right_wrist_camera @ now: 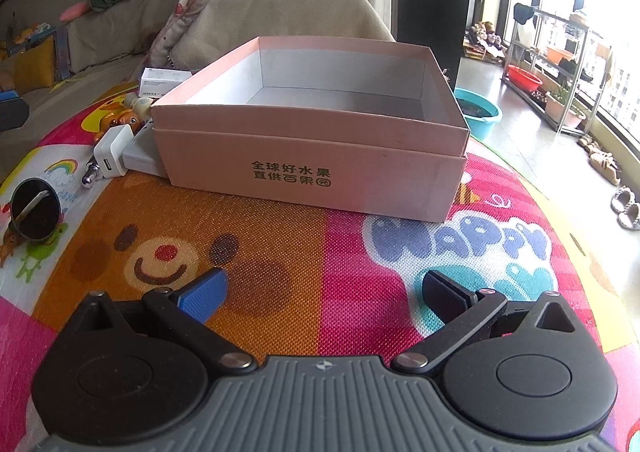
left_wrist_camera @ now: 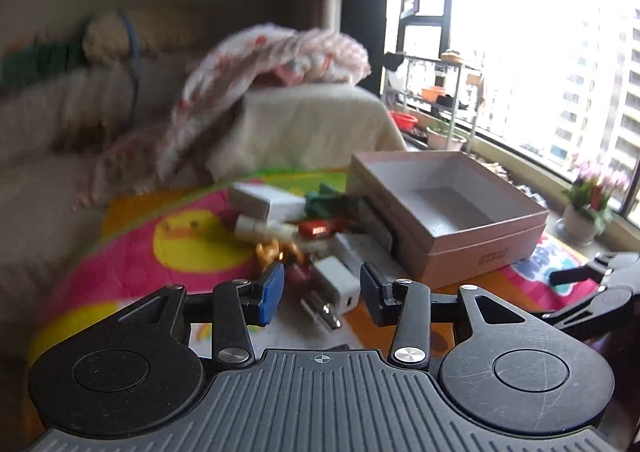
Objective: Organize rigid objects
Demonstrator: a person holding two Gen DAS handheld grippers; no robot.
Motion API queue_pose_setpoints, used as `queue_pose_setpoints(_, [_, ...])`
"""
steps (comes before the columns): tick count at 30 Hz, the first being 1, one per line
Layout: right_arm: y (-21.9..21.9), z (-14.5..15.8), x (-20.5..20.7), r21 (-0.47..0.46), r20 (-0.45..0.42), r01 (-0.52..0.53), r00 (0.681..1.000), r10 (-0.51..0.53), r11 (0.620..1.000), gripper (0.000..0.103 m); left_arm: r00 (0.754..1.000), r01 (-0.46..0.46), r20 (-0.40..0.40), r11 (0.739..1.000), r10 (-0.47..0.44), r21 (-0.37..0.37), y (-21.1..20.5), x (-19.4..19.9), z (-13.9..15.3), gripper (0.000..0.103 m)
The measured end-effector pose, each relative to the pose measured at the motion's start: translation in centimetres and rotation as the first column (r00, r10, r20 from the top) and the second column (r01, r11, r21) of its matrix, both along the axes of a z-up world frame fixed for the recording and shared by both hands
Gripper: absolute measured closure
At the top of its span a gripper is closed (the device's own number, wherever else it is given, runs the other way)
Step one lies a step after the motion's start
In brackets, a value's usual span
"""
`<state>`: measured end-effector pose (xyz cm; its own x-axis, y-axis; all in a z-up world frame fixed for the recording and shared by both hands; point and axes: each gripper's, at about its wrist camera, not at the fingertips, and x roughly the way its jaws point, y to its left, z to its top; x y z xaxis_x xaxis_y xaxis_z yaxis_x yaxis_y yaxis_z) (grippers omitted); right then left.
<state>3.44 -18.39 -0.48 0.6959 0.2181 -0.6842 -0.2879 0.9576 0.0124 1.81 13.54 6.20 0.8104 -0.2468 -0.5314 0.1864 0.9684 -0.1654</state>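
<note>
Left gripper point(left_wrist_camera: 320, 294) half open above white USB charger point(left_wrist_camera: 336, 286), pads clear of it. Right gripper point(right_wrist_camera: 324, 292) spread wide, empty, facing pink cardboard box point(right_wrist_camera: 320, 156).

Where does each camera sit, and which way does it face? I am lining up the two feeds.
Left wrist: on the left gripper, looking down along its fingers at the white charger and clutter beside the pink box; the right gripper shows at the right edge.
Right wrist: on the right gripper, facing the pink box head-on across the play mat; only its own fingers show.
Shared: box, charger, mat, sofa.
</note>
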Motion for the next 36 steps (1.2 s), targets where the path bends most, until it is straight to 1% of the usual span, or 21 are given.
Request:
queue_pose_setpoints(1, [0.0, 0.0, 0.0, -0.001, 0.0, -0.001, 1.0, 0.001, 1.0, 0.0, 0.995, 0.021, -0.095, 0.99, -0.035, -0.137, 2.2, 1.3, -1.5, 0.057])
queue_pose_setpoints(2, [0.0, 0.0, 0.0, -0.001, 0.001, -0.001, 1.0, 0.001, 1.0, 0.0, 0.984, 0.028, -0.163, 0.969, -0.07, -0.245, 3.8, 2.2, -2.8, 0.057])
queue_pose_setpoints(3, [0.0, 0.0, 0.1, -0.002, 0.001, -0.002, 1.0, 0.002, 1.0, 0.0, 0.975, 0.034, -0.198, 0.948, -0.101, -0.317, 5.0, 2.5, -4.1, 0.057])
queue_pose_setpoints(4, [0.0, 0.0, 0.1, -0.002, 0.0, -0.005, 1.0, 0.005, 1.0, 0.0, 0.972, 0.051, -0.194, 0.929, -0.13, -0.367, 5.9, 2.2, -5.1, 0.056])
queue_pose_setpoints(5, [0.0, 0.0, 0.0, 0.0, 0.0, -0.007, 1.0, 0.007, 1.0, 0.0, 0.97, 0.062, -0.191, 0.917, -0.147, -0.394, 6.4, 1.6, -5.6, 0.057])
queue_pose_setpoints(7, [-0.1, 0.0, 0.0, 0.002, 0.001, -0.009, 1.0, 0.009, 1.0, 0.0, 0.967, 0.091, -0.181, 0.909, -0.177, -0.406, 6.6, 0.1, -5.8, 0.057])
queue_pose_setpoints(9, [-0.1, 0.0, 0.0, 0.0, 0.002, -0.009, 1.0, 0.009, 1.0, 0.0, 0.959, 0.157, -0.163, 0.915, -0.23, -0.371, 5.5, -2.1, -5.3, 0.057])
queue_pose_setpoints(12, [-0.1, 0.0, 0.0, -0.002, 0.001, -0.009, 1.0, 0.009, 1.0, 0.0, 0.959, 0.217, -0.118, 0.938, -0.256, -0.27, 3.6, -5.3, -4.0, 0.057])
queue_pose_setpoints(14, [-0.1, 0.0, 0.0, 0.0, 0.001, -0.009, 1.0, 0.009, 1.0, 0.0, 0.957, 0.261, -0.066, 0.937, -0.283, -0.232, 3.4, -7.4, -2.7, 0.057])
queue_pose_setpoints(16, [0.0, 0.0, 0.0, 0.001, 0.001, -0.007, 1.0, 0.007, 1.0, 0.0, 0.953, 0.289, -0.038, 0.94, -0.301, -0.183, 3.5, -9.4, -1.5, 0.057])
queue_pose_setpoints(17, [0.0, 0.0, 0.0, 0.002, 0.001, -0.007, 1.0, 0.007, 1.0, 0.0, 0.953, 0.29, -0.045, 0.943, -0.301, -0.164, 3.6, -10.3, -1.1, 0.057])
queue_pose_setpoints(19, [0.0, 0.0, 0.0, 0.0, 0.001, -0.007, 1.0, 0.007, 1.0, 0.0, 0.948, 0.289, -0.101, 0.95, -0.301, -0.121, 3.5, -11.6, -1.0, 0.057])
queue_pose_setpoints(21, [0.0, 0.0, 0.0, 0.0, 0.002, -0.007, 1.0, 0.007, 1.0, 0.0, 0.934, 0.312, -0.156, 0.946, -0.322, -0.085, 2.7, -12.4, -1.7, 0.057])
queue_pose_setpoints(24, [0.0, 0.0, 0.0, -0.001, 0.002, -0.007, 1.0, 0.007, 1.0, 0.0, 0.918, 0.337, -0.187, 0.937, -0.349, -0.094, 0.8, -11.9, -3.2, 0.057])
queue_pose_setpoints(27, [0.0, 0.0, 0.0, -0.001, 0.002, -0.007, 1.0, 0.007, 1.0, 0.0, 0.915, 0.367, -0.131, 0.923, -0.381, -0.118, -1.8, -9.6, -4.1, 0.057])
queue_pose_setpoints(30, [0.0, 0.0, 0.0, -0.001, 0.003, -0.006, 1.0, 0.006, 1.0, 0.0, 0.919, 0.371, -0.084, 0.919, -0.384, -0.135, -4.3, -6.8, -4.5, 0.057])
queue_pose_setpoints(31, [0.0, 0.0, 0.0, -0.001, 0.002, -0.007, 1.0, 0.007, 1.0, 0.0, 0.916, 0.381, -0.083, 0.916, -0.393, -0.125, -5.0, -6.4, -4.4, 0.057])
queue_pose_setpoints(33, [0.0, 0.0, 0.0, 0.0, 0.002, -0.006, 1.0, 0.006, 1.0, 0.0, 0.892, 0.444, -0.05, 0.892, -0.449, -0.087, -6.1, -6.9, -3.4, 0.057])
queue_pose_setpoints(34, [0.0, 0.0, 0.0, 0.001, 0.001, -0.006, 1.0, 0.006, 1.0, 0.0, 0.886, 0.461, -0.028, 0.885, -0.463, -0.064, -6.2, -7.6, -2.8, 0.056])
queue_pose_setpoints(35, [0.0, 0.0, 0.0, 0.002, 0.0, -0.005, 1.0, 0.005, 1.0, 0.0, 0.888, 0.46, -0.006, 0.888, -0.46, -0.023, -6.0, -8.5, -2.0, 0.055])
queue_pose_setpoints(36, [0.0, 0.1, 0.1, 0.001, -0.002, -0.004, 1.0, 0.004, 1.0, 0.0, 0.896, 0.443, 0.011, 0.896, -0.443, 0.024, -5.7, -9.2, -1.2, 0.055])
